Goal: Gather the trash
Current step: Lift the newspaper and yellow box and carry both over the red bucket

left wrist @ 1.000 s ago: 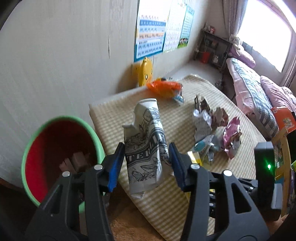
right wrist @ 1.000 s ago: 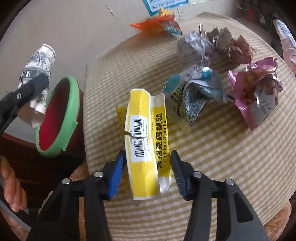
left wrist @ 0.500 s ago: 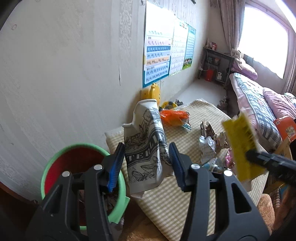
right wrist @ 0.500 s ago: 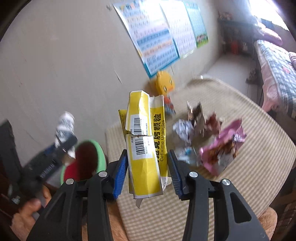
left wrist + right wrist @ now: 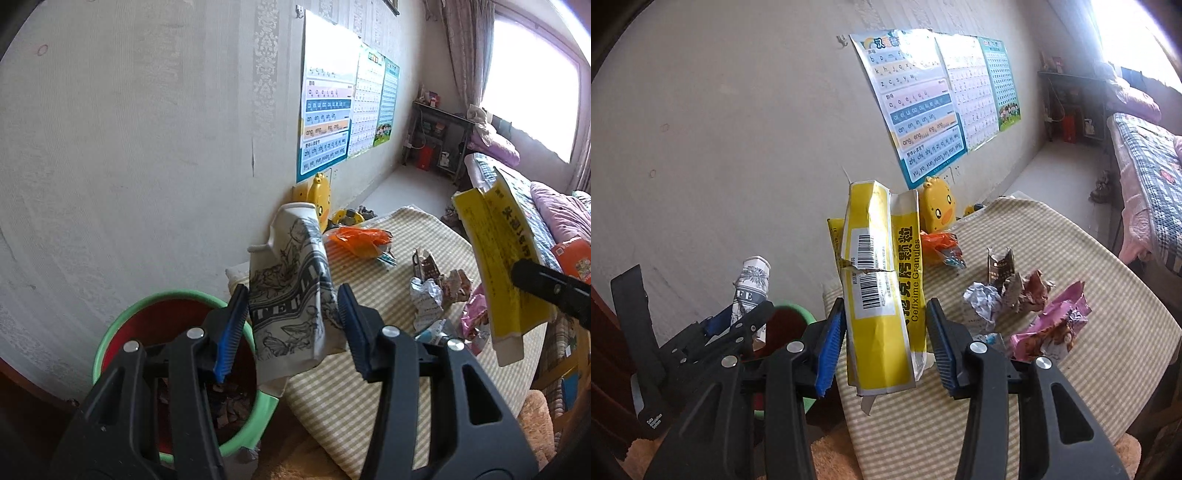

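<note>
My left gripper (image 5: 291,317) is shut on a crushed paper cup (image 5: 291,280) with black-and-white print, held in the air just right of a red bin with a green rim (image 5: 122,321). My right gripper (image 5: 884,332) is shut on a flattened yellow medicine box (image 5: 879,280), held upright above the near edge of the table. The left wrist view shows that yellow box (image 5: 498,258) at the right. In the right wrist view, the left gripper (image 5: 738,325) holds the cup (image 5: 753,284) at lower left, in front of the bin (image 5: 790,308).
A checked cloth covers the table (image 5: 1052,387). On it lie an orange wrapper (image 5: 358,238), crumpled paper (image 5: 982,302), a brown wrapper (image 5: 1023,288) and a pink bag (image 5: 1056,328). A yellow duck toy (image 5: 936,206) stands by the postered wall. A bed is at the right.
The right gripper has lifted the yellow box off the table and tipped upward. The left gripper has risen a little with the cup, so more wall and less table show.
</note>
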Tool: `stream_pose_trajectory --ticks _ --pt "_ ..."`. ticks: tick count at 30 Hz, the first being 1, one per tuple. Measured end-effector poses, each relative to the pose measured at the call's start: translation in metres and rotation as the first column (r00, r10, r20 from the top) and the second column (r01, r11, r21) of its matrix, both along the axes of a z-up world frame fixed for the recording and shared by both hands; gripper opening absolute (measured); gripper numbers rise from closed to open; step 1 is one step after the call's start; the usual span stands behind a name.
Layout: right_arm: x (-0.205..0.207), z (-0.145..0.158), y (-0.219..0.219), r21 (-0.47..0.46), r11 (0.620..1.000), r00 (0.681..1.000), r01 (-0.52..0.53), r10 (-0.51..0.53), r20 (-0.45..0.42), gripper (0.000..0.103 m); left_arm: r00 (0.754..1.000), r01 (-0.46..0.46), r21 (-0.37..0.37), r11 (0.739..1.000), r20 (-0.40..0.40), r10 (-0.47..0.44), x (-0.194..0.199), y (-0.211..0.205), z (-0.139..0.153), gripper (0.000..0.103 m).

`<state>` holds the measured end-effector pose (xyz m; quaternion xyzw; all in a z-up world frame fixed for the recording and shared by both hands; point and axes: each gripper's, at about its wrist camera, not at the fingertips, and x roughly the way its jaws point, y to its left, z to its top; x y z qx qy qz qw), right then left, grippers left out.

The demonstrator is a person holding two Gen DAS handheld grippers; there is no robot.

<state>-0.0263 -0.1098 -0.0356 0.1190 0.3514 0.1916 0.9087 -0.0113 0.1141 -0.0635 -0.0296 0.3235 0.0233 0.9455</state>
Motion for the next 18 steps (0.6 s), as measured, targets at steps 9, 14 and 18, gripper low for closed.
stream_pose_trajectory --ticks 9,14,18 --pt "0.016 -0.018 0.047 -0.039 0.994 0.994 -0.100 0.098 -0.057 0.044 0.997 -0.065 -0.027 0.998 -0.032 0.064 0.001 0.038 -0.015 0.048" --pt "0.030 -0.034 0.087 -0.026 0.981 0.977 -0.190 0.186 -0.106 0.034 0.986 -0.152 -0.017 0.988 -0.068 0.150 0.001 0.072 -0.029 0.048" --pt "0.044 -0.049 0.125 -0.019 0.964 0.955 -0.264 0.258 -0.149 0.021 0.966 -0.232 -0.032 0.972 -0.124 0.226 0.001 0.104 -0.047 0.048"
